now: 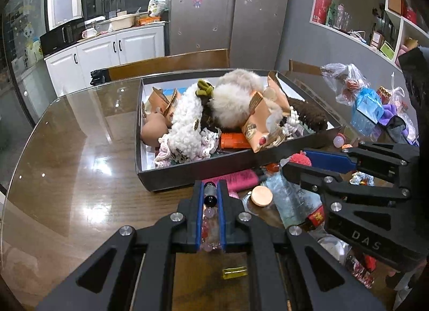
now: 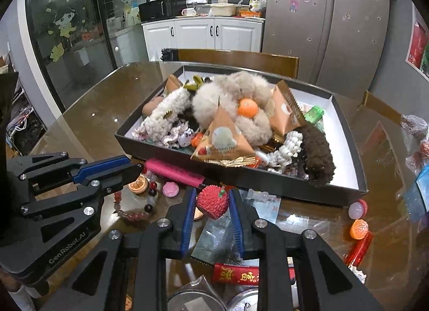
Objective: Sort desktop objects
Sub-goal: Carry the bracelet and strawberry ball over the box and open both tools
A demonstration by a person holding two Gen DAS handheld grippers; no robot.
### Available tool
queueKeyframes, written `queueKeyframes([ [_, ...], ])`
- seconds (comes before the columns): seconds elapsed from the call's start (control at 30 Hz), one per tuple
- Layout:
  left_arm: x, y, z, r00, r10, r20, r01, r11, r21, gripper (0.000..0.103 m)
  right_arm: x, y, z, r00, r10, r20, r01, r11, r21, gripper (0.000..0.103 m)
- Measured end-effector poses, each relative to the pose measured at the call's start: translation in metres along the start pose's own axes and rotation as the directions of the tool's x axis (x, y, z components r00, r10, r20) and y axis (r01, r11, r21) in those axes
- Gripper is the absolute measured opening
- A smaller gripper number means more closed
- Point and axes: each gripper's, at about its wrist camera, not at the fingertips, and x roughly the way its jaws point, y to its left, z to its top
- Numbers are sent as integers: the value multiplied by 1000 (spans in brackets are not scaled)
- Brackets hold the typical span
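Observation:
In the left wrist view my left gripper [image 1: 210,185] is shut on a bead bracelet [image 1: 210,201] with black, clear and pink beads. The strand hangs below it in the right wrist view [image 2: 131,214], just above the table. My right gripper [image 2: 212,191] is shut on a red spiky fruit toy [image 2: 213,203] and also shows from the side in the left wrist view [image 1: 295,160]. Both grippers hover in front of a black box [image 2: 268,179] with a white inside, heaped with plush items, knitted pieces and snack packets. The left gripper [image 2: 135,164] is to the left of the right one.
On the glass-topped table in front of the box lie a pink tube [image 2: 174,171], a copper round lid [image 1: 261,195], a small yellow block [image 1: 235,273], a red packet [image 2: 236,274] and an orange mandarin toy [image 2: 359,229]. A blue translucent box [image 1: 367,109] and plastic bags are at the right. A chair back [image 1: 171,62] stands behind the table.

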Motion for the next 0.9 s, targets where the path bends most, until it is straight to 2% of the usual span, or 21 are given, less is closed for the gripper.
queueKeyframes([
  [0.57, -29, -11, 15, 998, 22, 52, -22, 1000, -7, 10, -39, -10, 13, 998, -12, 61, 11, 1000, 17, 26],
  [0.9, -32, -16, 40, 997, 27, 67, -27, 1000, -1, 10, -48, -14, 27, 997, -26, 79, 25, 1000, 10, 26],
])
